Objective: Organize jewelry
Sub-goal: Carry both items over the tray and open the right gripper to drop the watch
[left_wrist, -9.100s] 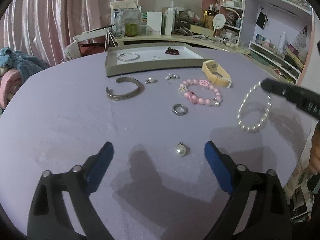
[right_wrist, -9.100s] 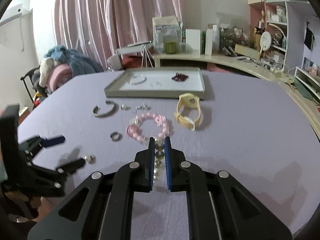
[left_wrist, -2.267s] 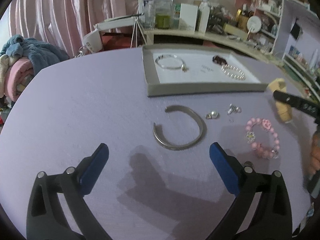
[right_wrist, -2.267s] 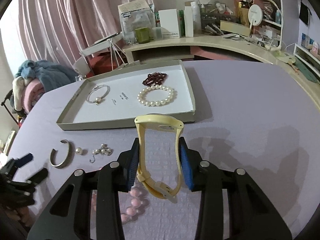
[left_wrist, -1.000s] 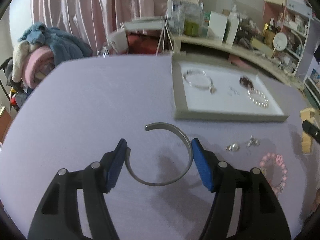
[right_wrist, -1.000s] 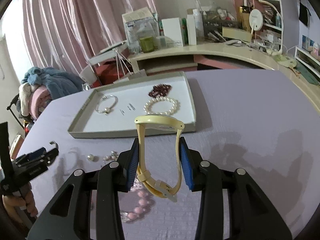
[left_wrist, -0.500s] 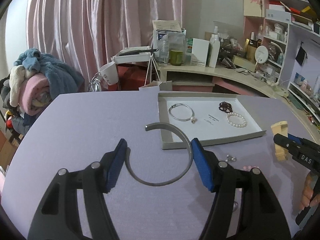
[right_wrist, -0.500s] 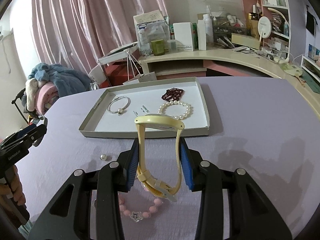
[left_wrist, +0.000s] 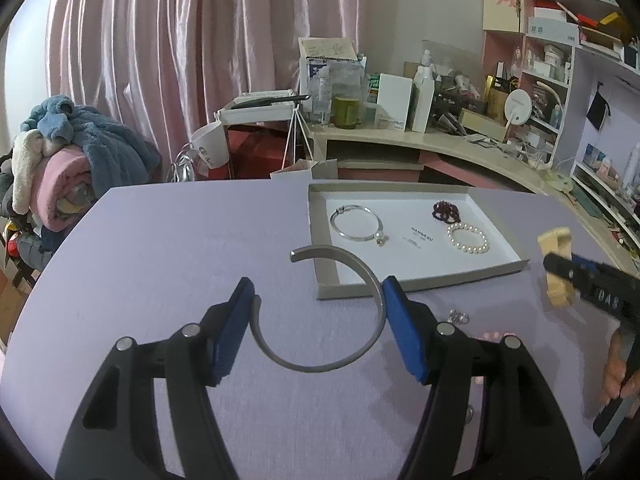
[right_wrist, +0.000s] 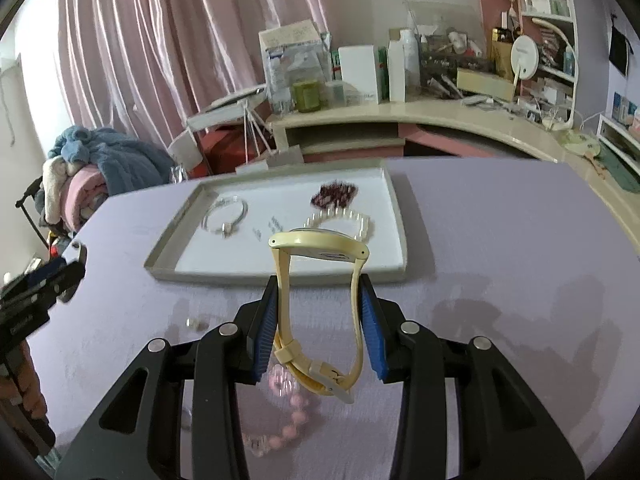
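Observation:
My left gripper (left_wrist: 316, 320) is shut on a silver open cuff bracelet (left_wrist: 340, 362) and holds it above the purple table, just short of the grey tray (left_wrist: 424, 280). The tray holds a silver bangle (left_wrist: 356, 222), a dark red bead bracelet (left_wrist: 445, 211) and a pearl bracelet (left_wrist: 468, 238). My right gripper (right_wrist: 320, 324) is shut on a cream yellow watch (right_wrist: 320, 244), held above the table in front of the tray (right_wrist: 280, 276). A pink bead bracelet (right_wrist: 296, 404) lies below the watch.
Small earrings (left_wrist: 458, 316) and a ring (left_wrist: 469, 412) lie on the table near my left gripper. A small pearl piece (right_wrist: 196, 323) lies left of my right gripper. A cluttered desk (left_wrist: 400, 140) and shelves stand behind; folded blankets (left_wrist: 60, 172) sit at the left.
Both grippers have lifted and moved toward the tray with their loads. Earlier the pearl bracelet was put in the tray, then the left gripper closed on the cuff and the right on the watch.

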`<state>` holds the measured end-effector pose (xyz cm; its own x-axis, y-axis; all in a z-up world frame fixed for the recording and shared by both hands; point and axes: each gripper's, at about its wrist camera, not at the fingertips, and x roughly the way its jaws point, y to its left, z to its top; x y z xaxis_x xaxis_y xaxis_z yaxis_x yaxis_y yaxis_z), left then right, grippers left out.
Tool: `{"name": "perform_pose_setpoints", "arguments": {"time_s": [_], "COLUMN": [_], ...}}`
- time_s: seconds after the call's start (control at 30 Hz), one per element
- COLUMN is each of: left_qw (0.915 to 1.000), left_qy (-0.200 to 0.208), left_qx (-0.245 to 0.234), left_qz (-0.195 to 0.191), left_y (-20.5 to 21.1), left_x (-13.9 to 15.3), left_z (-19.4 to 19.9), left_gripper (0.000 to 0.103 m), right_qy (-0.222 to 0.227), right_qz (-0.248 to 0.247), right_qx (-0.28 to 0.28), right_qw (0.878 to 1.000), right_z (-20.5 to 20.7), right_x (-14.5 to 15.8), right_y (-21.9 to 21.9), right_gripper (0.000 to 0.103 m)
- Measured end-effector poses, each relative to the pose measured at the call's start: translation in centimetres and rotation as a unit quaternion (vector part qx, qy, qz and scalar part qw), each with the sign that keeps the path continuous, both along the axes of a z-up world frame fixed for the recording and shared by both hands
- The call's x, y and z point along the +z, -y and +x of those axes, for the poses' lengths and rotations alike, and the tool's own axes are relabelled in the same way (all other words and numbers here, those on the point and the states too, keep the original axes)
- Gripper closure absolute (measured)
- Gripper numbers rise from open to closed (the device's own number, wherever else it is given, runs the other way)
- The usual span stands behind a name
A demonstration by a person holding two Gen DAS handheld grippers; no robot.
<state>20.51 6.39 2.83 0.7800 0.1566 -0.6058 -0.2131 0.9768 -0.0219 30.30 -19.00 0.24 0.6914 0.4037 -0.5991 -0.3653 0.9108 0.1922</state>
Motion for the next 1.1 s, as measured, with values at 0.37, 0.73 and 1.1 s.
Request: {"name": "perform_pose_setpoints", "arguments": {"time_s": [0.37, 0.73, 1.1], "left_qw": [0.9995, 0.9996, 0.9986], "left_qy": [0.025, 0.011, 0.002], "left_qx": [-0.013, -0.018, -0.037], "left_qz": [-0.015, -0.019, -0.037], "left_y": [-1.2, -2.9, -2.2], "left_x": [1.2, 0.2, -1.3], "left_z": [3.0, 6.6, 8.6], "left_gripper": [0.038, 0.038, 0.038], "right_qy": [-0.037, -0.081, -0.05], "right_qz": [0.0, -0.011, 0.014], "right_qx": [0.052, 0.036, 0.014], "right_qw": [0.998, 0.996, 0.999], "right_z": [7.3, 11.8, 10.1], "right_x": [-0.6, -3.3, -1.1], "right_y": [-6.9, -10.0, -4.5], "right_gripper": [0.063, 0.03, 0.029]}}
